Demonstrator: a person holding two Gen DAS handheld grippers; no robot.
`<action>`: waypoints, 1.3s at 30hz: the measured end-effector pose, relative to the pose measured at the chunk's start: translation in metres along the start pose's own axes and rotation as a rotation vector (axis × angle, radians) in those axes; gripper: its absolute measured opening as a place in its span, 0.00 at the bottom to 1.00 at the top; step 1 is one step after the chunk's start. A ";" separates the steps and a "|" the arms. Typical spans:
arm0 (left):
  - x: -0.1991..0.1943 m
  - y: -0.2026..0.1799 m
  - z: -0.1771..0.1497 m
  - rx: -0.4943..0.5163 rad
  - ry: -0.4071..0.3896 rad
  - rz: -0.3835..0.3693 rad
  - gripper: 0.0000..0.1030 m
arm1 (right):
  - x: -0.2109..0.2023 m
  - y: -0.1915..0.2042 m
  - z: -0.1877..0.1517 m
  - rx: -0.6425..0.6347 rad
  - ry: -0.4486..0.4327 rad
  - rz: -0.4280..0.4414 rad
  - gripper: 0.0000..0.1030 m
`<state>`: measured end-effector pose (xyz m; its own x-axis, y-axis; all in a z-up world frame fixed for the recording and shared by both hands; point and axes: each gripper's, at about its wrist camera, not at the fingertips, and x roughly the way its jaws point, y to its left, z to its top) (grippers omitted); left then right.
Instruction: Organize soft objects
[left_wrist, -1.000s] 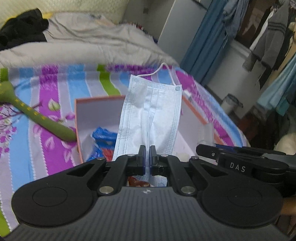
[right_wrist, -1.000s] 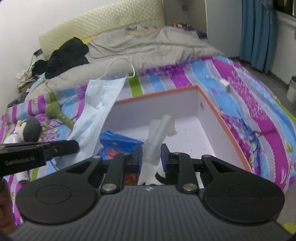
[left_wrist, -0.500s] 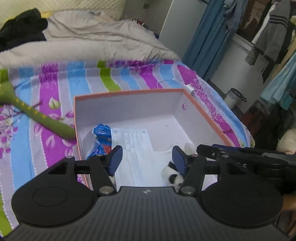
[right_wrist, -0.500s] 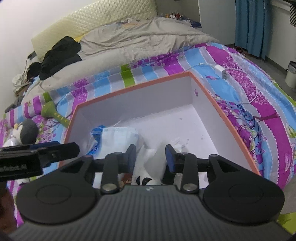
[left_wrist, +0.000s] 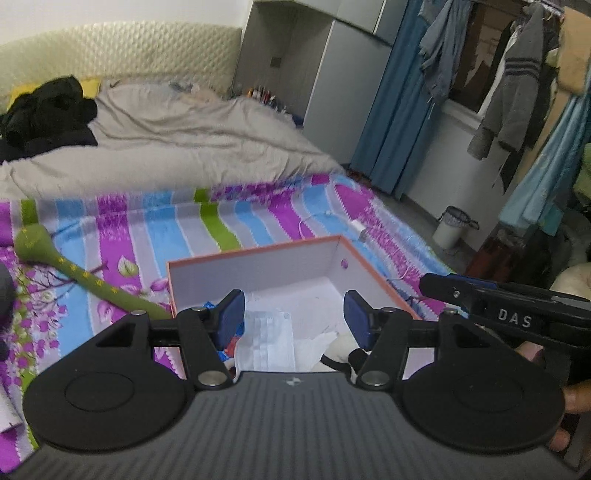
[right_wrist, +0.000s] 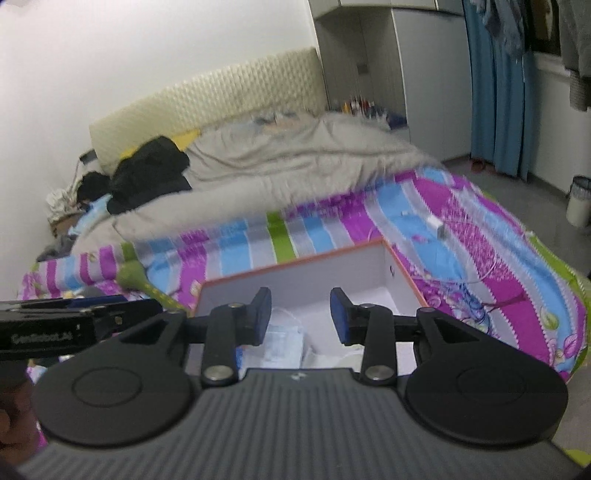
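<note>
Below my jaws sits a rigid orange-rimmed box (left_wrist: 258, 254) holding a pleated mask (left_wrist: 267, 339). My left gripper (left_wrist: 293, 319) and right gripper (right_wrist: 299, 319) gape, both empty.

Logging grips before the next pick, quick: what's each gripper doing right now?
Left gripper: open, holding nothing; the face mask lies in the box below.
Right gripper: open, holding nothing.
</note>
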<state>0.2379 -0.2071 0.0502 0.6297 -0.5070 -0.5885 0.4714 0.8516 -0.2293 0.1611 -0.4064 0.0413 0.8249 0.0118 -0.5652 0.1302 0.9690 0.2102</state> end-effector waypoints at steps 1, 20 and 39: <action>-0.009 0.000 0.000 0.005 -0.010 -0.001 0.63 | -0.010 0.004 -0.001 -0.002 -0.012 0.003 0.37; -0.107 -0.009 -0.047 0.020 -0.068 0.008 0.63 | -0.081 0.036 -0.048 -0.029 -0.024 0.012 0.37; -0.114 0.000 -0.095 -0.016 -0.045 0.055 0.63 | -0.083 0.037 -0.093 -0.049 0.017 0.019 0.37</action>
<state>0.1079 -0.1373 0.0438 0.6814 -0.4648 -0.5654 0.4256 0.8801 -0.2107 0.0464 -0.3489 0.0215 0.8176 0.0340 -0.5748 0.0874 0.9794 0.1822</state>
